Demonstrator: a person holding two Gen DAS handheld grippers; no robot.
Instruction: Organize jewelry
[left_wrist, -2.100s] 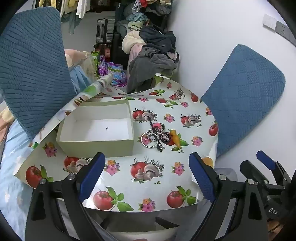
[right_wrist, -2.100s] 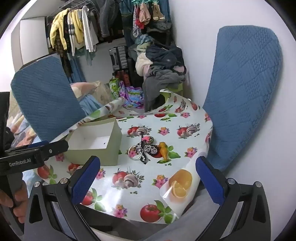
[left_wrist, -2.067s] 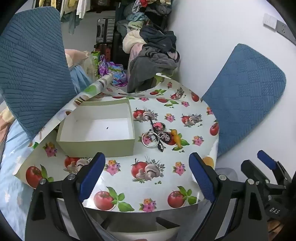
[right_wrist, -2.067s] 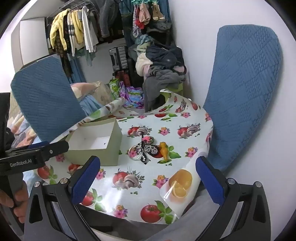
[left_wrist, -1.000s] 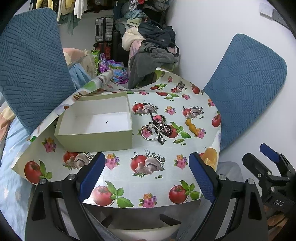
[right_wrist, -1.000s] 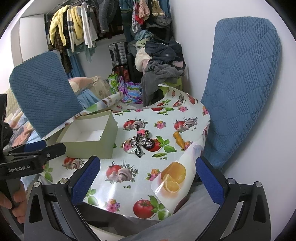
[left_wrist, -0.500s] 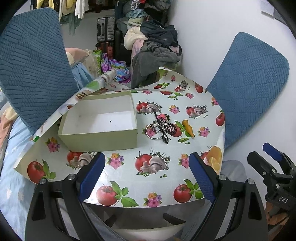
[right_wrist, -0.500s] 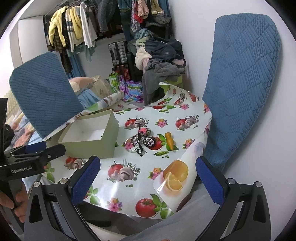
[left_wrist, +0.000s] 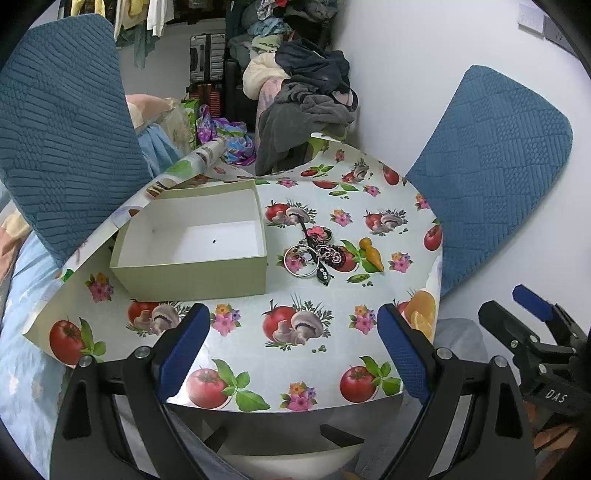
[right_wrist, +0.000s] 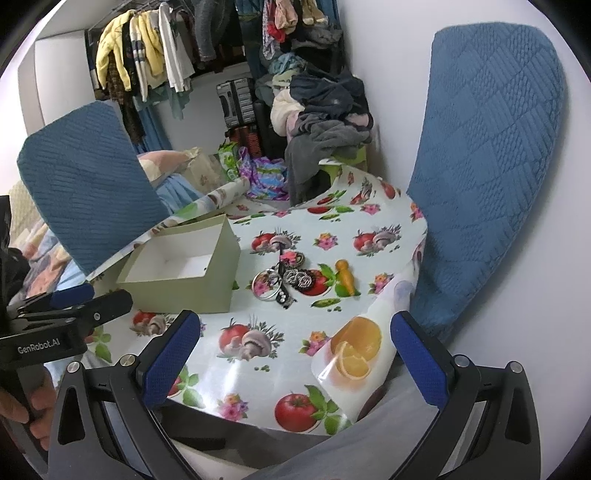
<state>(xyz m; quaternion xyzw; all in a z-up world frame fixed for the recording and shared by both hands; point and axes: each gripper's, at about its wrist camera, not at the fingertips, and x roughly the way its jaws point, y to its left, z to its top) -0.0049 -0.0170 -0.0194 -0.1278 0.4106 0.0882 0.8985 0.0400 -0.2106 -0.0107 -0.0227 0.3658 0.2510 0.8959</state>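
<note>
Left gripper and right gripper wide open, empty, short of the box.
Jewelry lies just right of it, seemingly tangled, awaiting pickup.

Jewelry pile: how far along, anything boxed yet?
Done: nothing visibly boxed. The open box shows only a bare white floor with one tiny dark speck, too small to identify. In hand: nothing. The left tongs and right tongs are open and empty at the near table edge. Left: the whole jewelry pile, beside the box on the tablecloth.
</note>
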